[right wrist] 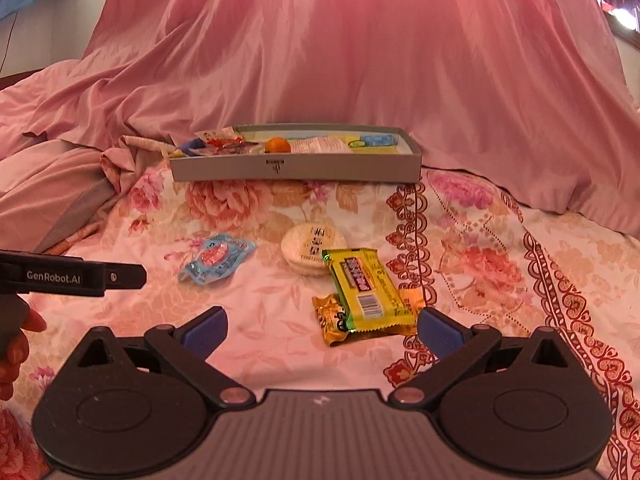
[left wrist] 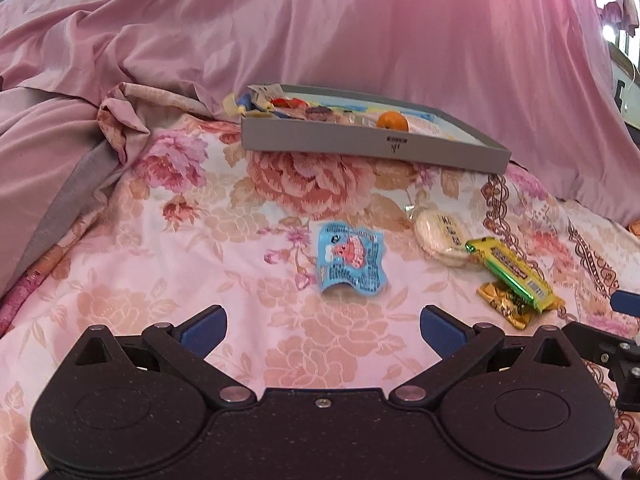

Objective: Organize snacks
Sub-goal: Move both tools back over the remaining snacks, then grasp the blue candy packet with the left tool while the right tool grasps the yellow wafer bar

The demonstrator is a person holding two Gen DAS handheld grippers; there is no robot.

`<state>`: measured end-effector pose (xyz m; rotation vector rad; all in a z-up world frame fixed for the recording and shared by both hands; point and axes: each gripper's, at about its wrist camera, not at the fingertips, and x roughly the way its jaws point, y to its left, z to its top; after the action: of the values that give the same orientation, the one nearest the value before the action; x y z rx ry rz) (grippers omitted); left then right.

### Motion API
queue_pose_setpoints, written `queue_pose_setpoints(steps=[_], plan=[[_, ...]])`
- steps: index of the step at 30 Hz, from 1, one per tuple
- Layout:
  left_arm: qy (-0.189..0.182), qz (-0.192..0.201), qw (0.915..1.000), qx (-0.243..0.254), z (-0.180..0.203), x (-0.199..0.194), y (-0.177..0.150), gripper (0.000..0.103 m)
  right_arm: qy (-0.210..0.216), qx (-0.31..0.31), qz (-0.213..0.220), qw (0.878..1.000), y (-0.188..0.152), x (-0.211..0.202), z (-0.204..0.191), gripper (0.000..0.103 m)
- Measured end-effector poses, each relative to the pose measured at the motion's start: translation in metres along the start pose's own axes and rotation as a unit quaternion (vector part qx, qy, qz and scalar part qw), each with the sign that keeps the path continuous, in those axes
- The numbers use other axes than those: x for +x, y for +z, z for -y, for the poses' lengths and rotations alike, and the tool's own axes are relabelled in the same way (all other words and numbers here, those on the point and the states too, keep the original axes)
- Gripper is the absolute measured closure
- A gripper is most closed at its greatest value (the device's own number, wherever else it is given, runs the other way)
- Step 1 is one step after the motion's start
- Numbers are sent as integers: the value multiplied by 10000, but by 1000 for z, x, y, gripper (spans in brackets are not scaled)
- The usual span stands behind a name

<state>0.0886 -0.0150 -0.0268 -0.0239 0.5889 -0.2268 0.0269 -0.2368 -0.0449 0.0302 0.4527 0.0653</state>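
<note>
A shallow grey box (left wrist: 360, 146) (right wrist: 296, 168) sits at the back of the floral bedspread and holds several snacks, among them an orange (left wrist: 392, 121) (right wrist: 277, 145). In front of it lie a blue packet (left wrist: 350, 262) (right wrist: 218, 258), a round white rice cracker (left wrist: 440, 236) (right wrist: 308, 246), a green-yellow bar (left wrist: 512, 272) (right wrist: 366, 284) and a gold wrapper (left wrist: 504, 306) (right wrist: 330, 318) partly under the bar. My left gripper (left wrist: 323, 330) is open just short of the blue packet. My right gripper (right wrist: 322, 330) is open, near the bar and gold wrapper. Neither holds anything.
Rumpled pink satin sheets (left wrist: 200, 32) (right wrist: 360, 60) rise behind and to the left of the box. A person's hand (right wrist: 16, 352) holds the left tool at the left edge of the right wrist view. Part of the right gripper (left wrist: 616, 344) shows at the far right.
</note>
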Motion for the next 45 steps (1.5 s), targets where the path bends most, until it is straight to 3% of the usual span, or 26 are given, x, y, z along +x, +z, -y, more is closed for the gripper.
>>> queue_pose_setpoints(steps=[17,24,33,40,45], plan=[[-10,-82,9999,89,-5,18,0,1,-93,-58,-237,9997,5,22,-1,0],[-51,-225,9996,155,-2,43,11,1,-195,2,-260,9995,8,38,10,0],[-202,-454,9968,633,16,99,37,1,-257,7,-355,9990,19,76,30,0],[47,-655,9949,759,23,130,45,1,-83,282,-456,9985,16,104,46,0],[67,-748,9945,725,23,136,50,9,-59,171,-504,9986,17,115,43,6]])
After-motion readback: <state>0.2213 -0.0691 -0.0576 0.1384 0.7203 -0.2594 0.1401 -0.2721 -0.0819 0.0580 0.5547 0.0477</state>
